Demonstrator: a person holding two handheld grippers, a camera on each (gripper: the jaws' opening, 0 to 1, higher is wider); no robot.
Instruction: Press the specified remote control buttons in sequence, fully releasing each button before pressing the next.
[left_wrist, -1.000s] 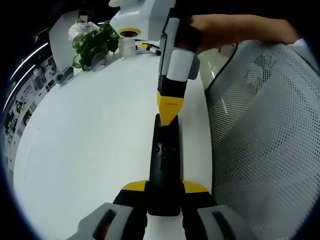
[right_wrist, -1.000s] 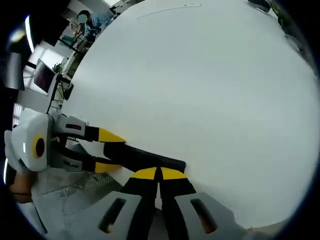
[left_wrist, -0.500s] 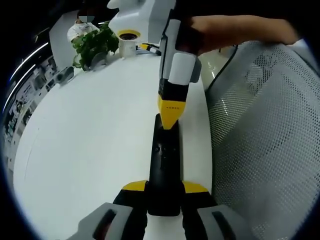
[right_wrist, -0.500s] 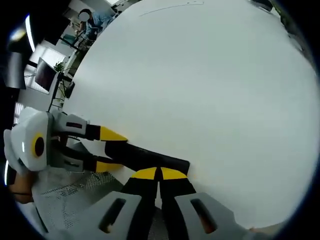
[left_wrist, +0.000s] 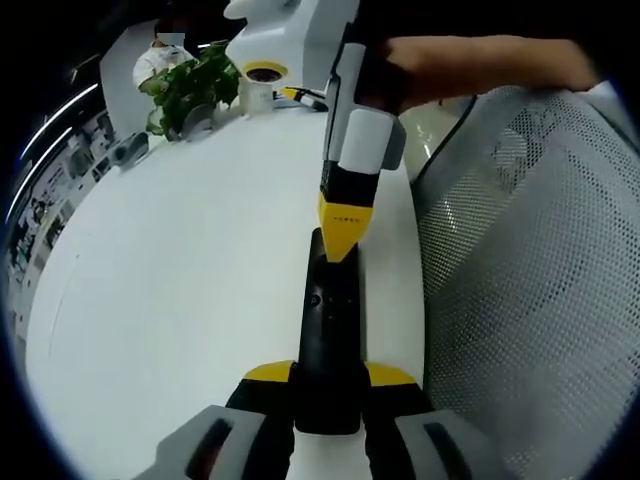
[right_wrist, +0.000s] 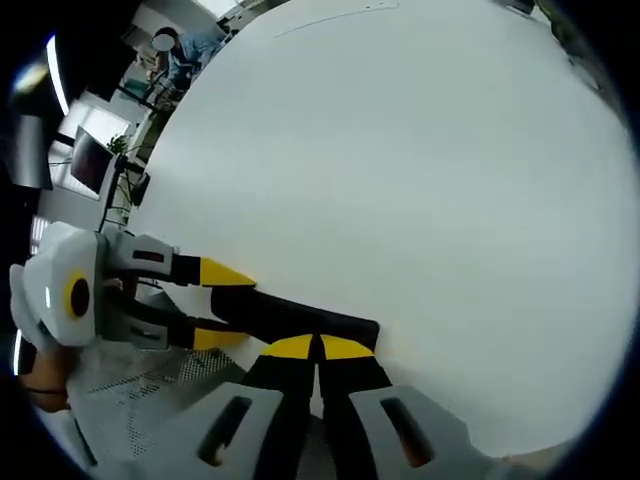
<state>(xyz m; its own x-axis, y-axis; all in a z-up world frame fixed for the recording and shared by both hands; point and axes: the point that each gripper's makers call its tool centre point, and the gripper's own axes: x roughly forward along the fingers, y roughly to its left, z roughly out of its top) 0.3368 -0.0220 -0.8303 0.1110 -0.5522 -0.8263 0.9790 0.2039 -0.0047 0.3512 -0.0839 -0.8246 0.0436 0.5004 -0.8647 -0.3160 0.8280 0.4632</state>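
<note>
Remote control (left_wrist: 328, 340), black, clamped at its near end between the yellow-tipped jaws of the left gripper (left_wrist: 328, 382), extended over the white desk (left_wrist: 170, 280) beside a mesh chair (left_wrist: 530, 290). Right gripper (left_wrist: 343, 225) lowered from above, closed tip at the remote's far end; contact or release not discernible.

Right gripper view: remote control (right_wrist: 300, 320) lying crosswise just beyond the closed right gripper (right_wrist: 318, 348), left gripper (right_wrist: 215, 300) holding it from the left. Press count not shown; sequence judged underway.
</note>
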